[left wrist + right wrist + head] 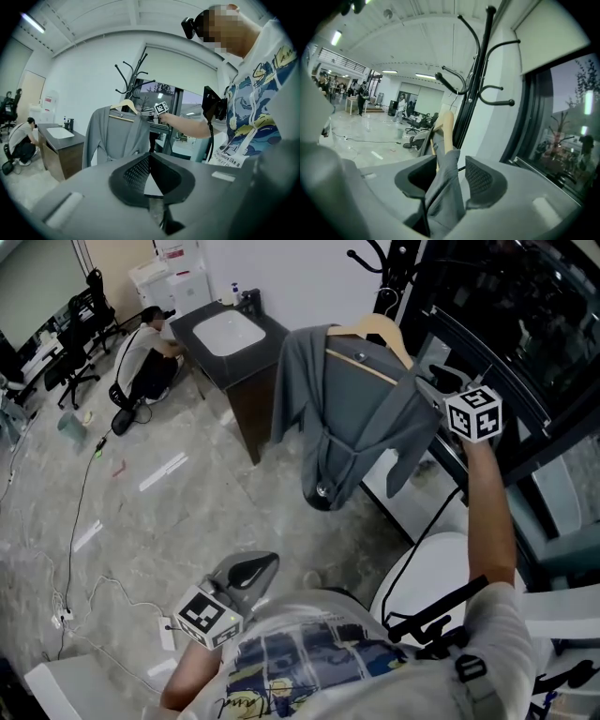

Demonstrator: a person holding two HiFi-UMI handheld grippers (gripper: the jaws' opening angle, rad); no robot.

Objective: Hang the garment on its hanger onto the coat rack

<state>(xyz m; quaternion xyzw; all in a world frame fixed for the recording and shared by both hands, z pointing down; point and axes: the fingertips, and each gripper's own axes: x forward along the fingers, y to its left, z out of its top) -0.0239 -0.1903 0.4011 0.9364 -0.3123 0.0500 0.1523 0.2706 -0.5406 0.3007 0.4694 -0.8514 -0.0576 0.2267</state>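
Rack: black metal coat rack (401,268), upright by the window (562,122).
Garment: grey long-sleeved garment (356,418), draped on its hanger beside the rack.
Hanger: pale wooden hanger (380,329), hook up at a rack arm.
Right: right hand-held gripper (451,172), jaws wide apart, garment shoulder loose between them.
Left: left hand-held gripper (149,159), jaws together, empty.

Matt grey cloth garment (356,418); smooth pale wood hanger (380,329); glossy black metal rack (480,61)

The room is bright and even. Long white ceiling lamps (335,37) light it from above. The pale shiny stone floor (187,540) throws back white streaks of glare. It looks dim and blue through the big dark-framed window (565,140). My gripper views bend round at the edges, with black corners. My left gripper (149,155) looks a bit soft up close
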